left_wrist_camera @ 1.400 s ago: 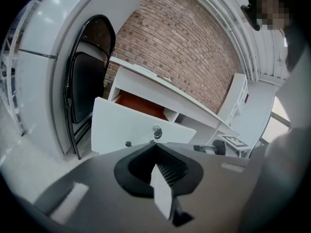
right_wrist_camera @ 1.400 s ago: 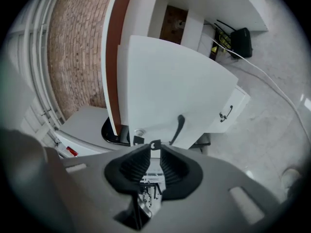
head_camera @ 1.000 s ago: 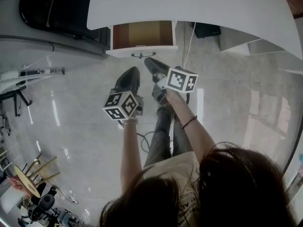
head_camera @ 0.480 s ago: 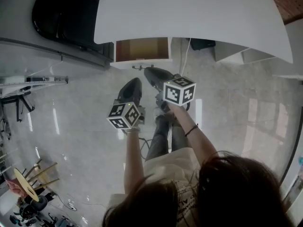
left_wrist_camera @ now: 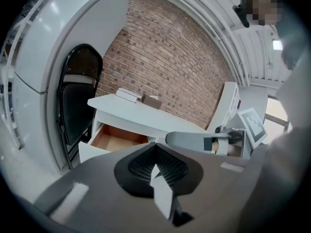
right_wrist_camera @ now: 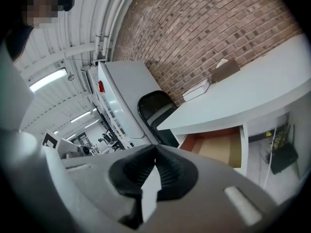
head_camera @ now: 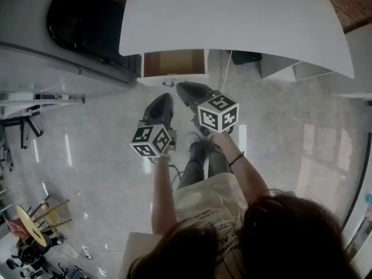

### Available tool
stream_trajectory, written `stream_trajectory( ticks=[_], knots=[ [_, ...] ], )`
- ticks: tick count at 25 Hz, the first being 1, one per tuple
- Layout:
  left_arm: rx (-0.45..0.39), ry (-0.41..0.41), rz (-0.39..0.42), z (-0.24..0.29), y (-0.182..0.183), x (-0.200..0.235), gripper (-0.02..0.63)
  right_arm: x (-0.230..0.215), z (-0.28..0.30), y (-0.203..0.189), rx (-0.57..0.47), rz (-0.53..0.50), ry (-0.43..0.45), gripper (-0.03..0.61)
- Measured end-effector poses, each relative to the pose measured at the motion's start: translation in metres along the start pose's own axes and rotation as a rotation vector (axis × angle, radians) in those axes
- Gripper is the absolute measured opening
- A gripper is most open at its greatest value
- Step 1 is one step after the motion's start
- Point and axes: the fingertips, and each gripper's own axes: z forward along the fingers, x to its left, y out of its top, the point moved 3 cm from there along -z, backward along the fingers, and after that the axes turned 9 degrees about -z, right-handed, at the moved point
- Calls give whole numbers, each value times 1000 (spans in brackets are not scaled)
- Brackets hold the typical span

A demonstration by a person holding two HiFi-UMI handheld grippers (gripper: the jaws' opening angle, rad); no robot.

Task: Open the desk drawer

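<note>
The white desk (head_camera: 244,16) has its drawer (head_camera: 174,64) pulled out, showing a bare brown bottom; its small handle (head_camera: 170,83) faces me. My right gripper (head_camera: 181,88) hovers just right of the handle, shut on nothing. My left gripper (head_camera: 163,99) sits a little nearer me, apart from the drawer, also shut and empty. The left gripper view shows the open drawer (left_wrist_camera: 114,140) past the shut left gripper (left_wrist_camera: 155,148), with the right gripper (left_wrist_camera: 194,141) alongside. In the right gripper view the drawer (right_wrist_camera: 218,148) lies beyond the shut right gripper (right_wrist_camera: 155,150).
A black chair (head_camera: 87,22) stands left of the desk. A book (left_wrist_camera: 129,95) and a small box (left_wrist_camera: 151,102) lie on the desk top. Under the desk are a black bag (head_camera: 247,57) and a white cable (head_camera: 228,68). A white cabinet (head_camera: 285,68) stands to the right.
The head view has pulled back, so desk and drawer sit lower and smaller in frame. Both grippers stay shut near the handle. The drawer remains open.
</note>
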Motion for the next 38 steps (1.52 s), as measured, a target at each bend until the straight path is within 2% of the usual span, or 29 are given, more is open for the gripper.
stream_trajectory(
  ticks=[14,38],
  knots=[
    [13,-26,39,-10,1,-19,0,16,-14,5,40,-188,3,3],
    [42,-42,60,-6,-3,-26,-2,14,-20,2,43,-191,3,3]
  ],
)
